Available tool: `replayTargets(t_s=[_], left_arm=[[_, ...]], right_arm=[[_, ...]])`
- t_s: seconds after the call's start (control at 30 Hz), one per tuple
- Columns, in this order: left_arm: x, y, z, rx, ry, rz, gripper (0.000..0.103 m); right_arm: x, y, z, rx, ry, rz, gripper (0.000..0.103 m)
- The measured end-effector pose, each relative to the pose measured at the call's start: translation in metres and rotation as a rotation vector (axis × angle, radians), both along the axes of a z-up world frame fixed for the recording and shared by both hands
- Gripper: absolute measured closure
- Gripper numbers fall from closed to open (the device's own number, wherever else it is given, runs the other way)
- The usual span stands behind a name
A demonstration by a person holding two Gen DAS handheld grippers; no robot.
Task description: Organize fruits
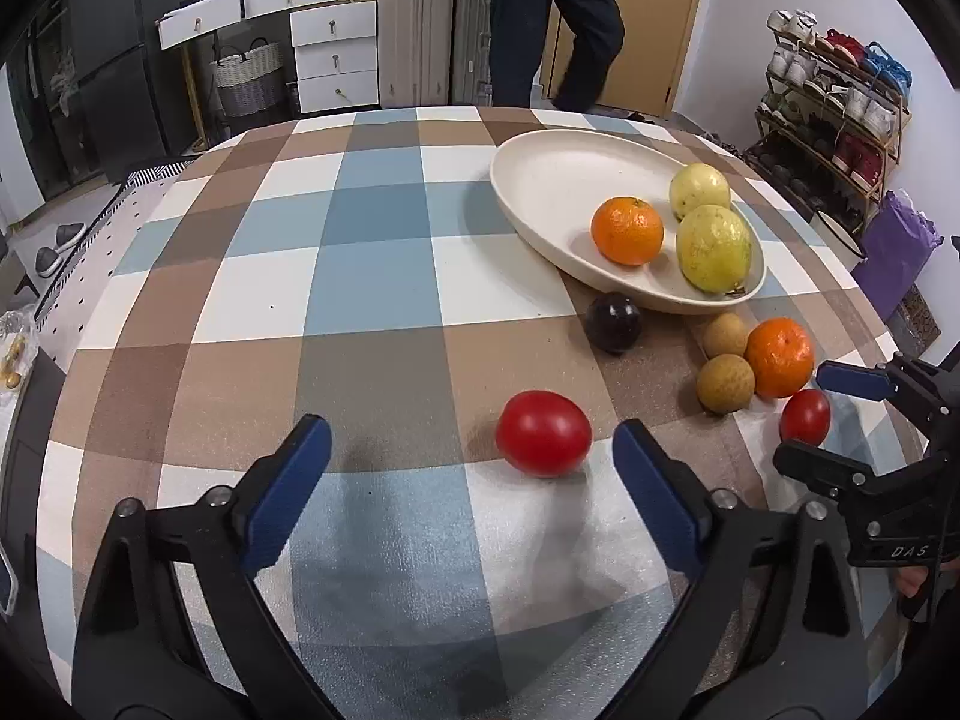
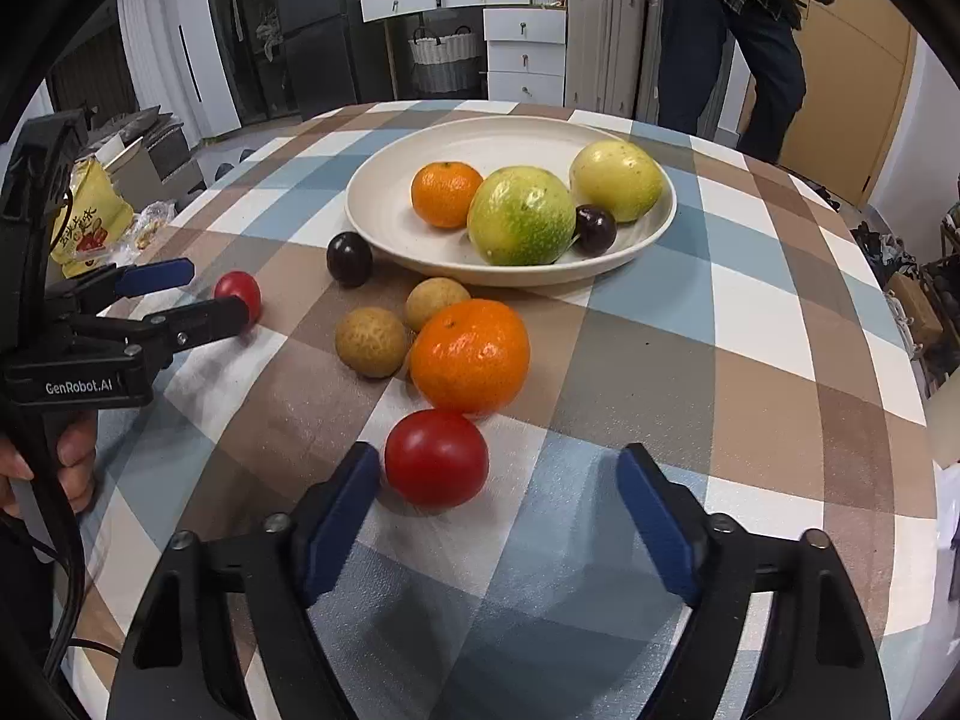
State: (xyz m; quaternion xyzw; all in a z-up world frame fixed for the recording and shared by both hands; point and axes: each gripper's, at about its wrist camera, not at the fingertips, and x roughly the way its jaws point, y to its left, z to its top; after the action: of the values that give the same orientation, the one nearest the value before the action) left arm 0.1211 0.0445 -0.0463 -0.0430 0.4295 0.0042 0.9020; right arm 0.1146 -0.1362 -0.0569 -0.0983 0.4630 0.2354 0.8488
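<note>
A cream bowl [image 1: 540, 180] [image 2: 384, 204] holds an orange [image 2: 445, 193], two yellow-green fruits [image 2: 519, 216] and a dark plum [image 2: 595, 230]. On the checked cloth lie an orange [image 2: 471, 355], two brown longans [image 2: 371, 341], a dark plum [image 2: 349, 258] and two red tomatoes. My left gripper [image 1: 471, 462] is open, just short of one tomato [image 1: 543, 432] that lies toward its right finger. My right gripper [image 2: 498, 489] is open, with the other tomato [image 2: 436, 457] between its fingertips, close to the left finger.
The round table [image 1: 360, 276] has a checked cloth. A snack bag [image 2: 87, 228] lies off its left edge. A person [image 1: 552, 18] stands beyond the table, with drawers [image 1: 336, 54], suitcases [image 1: 414, 30] and a shoe rack [image 1: 834, 108] behind.
</note>
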Motion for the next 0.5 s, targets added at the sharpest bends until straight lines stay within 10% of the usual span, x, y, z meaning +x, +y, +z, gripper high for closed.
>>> replayTargets(t_s=[0.5], left_arm=[[0.0017, -0.0045, -0.0041, -0.035, 0.008, -0.051, 0.054]], right_arm=[[-0.0039, 0.0014, 0.0016, 0.011, -0.008, 0.024, 0.032]])
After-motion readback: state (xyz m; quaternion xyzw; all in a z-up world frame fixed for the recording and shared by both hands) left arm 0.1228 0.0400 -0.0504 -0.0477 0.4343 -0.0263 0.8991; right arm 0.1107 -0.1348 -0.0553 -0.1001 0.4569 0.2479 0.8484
